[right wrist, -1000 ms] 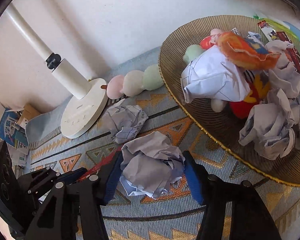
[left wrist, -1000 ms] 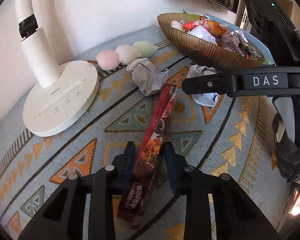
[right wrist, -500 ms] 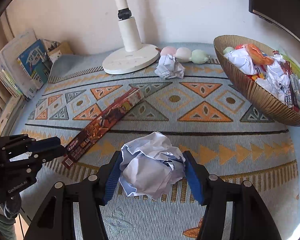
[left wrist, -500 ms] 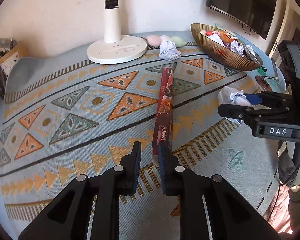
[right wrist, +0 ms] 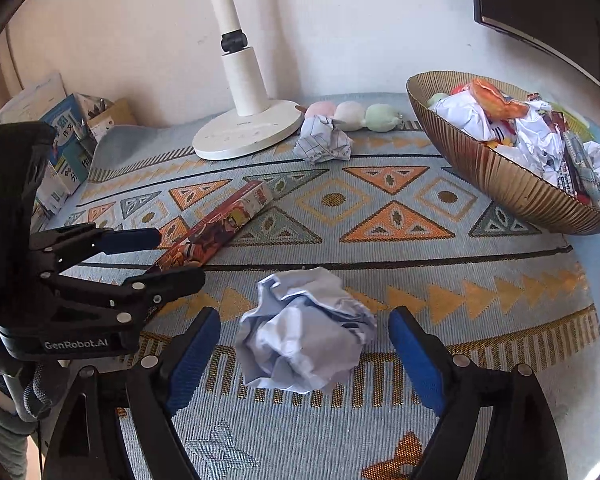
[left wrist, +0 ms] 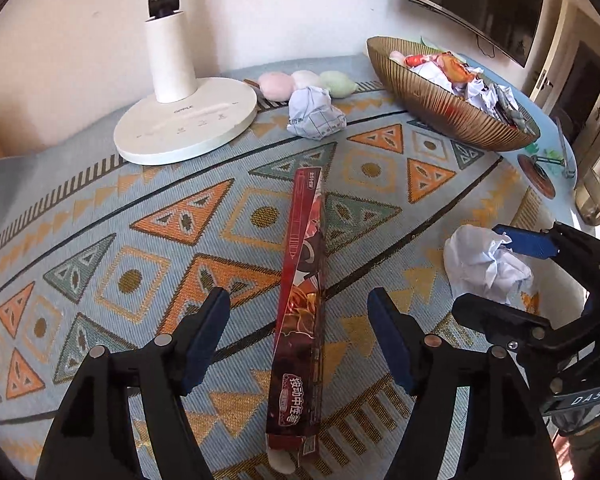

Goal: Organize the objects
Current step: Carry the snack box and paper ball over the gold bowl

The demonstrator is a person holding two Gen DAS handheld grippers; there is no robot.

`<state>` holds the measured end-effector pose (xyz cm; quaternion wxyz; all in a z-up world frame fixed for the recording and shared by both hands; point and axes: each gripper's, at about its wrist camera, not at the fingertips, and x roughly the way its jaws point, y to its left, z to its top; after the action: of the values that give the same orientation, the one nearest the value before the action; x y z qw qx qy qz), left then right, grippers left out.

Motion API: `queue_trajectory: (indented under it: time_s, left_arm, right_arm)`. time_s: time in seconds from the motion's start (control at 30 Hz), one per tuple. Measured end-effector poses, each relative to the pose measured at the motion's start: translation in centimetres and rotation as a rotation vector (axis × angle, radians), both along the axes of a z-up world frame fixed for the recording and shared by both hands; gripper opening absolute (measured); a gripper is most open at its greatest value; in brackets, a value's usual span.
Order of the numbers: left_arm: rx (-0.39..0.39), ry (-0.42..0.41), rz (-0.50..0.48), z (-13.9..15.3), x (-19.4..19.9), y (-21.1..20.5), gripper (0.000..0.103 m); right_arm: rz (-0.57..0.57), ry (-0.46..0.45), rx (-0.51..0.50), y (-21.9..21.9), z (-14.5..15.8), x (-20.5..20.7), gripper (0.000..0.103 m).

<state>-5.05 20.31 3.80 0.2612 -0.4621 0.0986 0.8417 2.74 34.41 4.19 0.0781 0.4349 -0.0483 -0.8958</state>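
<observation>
The counter (left wrist: 80,184) is covered with a blue woven cloth patterned in orange and grey triangles. At its back stands a white lamp base (left wrist: 186,124) with its column rising out of view, and to the right sits a ribbed golden bowl (right wrist: 496,184) heaped with crumpled paper and wrappers. A long red pen box (left wrist: 304,300) lies flat on the cloth, its near end between the pads of the left hand-held gripper (left wrist: 298,338), whose jaws have just been opening and now stand apart without touching it. Three pastel plush balls (right wrist: 352,114) sit in a row by the lamp base, with a crumpled squared sheet (right wrist: 324,142) just in front of them. The right hand-held gripper (right wrist: 304,344) has also just been opening: its blue pads stand wide on either side of a crumpled paper ball (right wrist: 306,348), which rests on the cloth clear of both pads.
</observation>
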Motion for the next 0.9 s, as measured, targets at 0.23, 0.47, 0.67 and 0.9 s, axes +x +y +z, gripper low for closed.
queue_trajectory:
  time_s: [0.23, 0.47, 0.67, 0.9]
  left_arm:
    - [-0.027, 0.046, -0.037, 0.1, 0.9, 1.2, 0.014]
    - [-0.001, 0.063, 0.008, 1.0, 2.4, -0.3, 0.014]
    - [0.028, 0.098, 0.028, 3.5, 2.4, -0.7, 0.014]
    - [0.098, 0.179, -0.03, 9.4, -0.5, 4.0, 0.014]
  right_arm:
    - [-0.008, 0.005, -0.057, 0.7, 0.1, 0.3, 0.085]
    - [0.009, 0.034, -0.001, -0.4, 0.2, 0.9, 0.06]
    - [-0.019, 0.09, 0.0, 0.1, 1.0, 1.6, 0.056]
    - [-0.128, 0.171, -0.062, 5.6, 6.1, 1.1, 0.056]
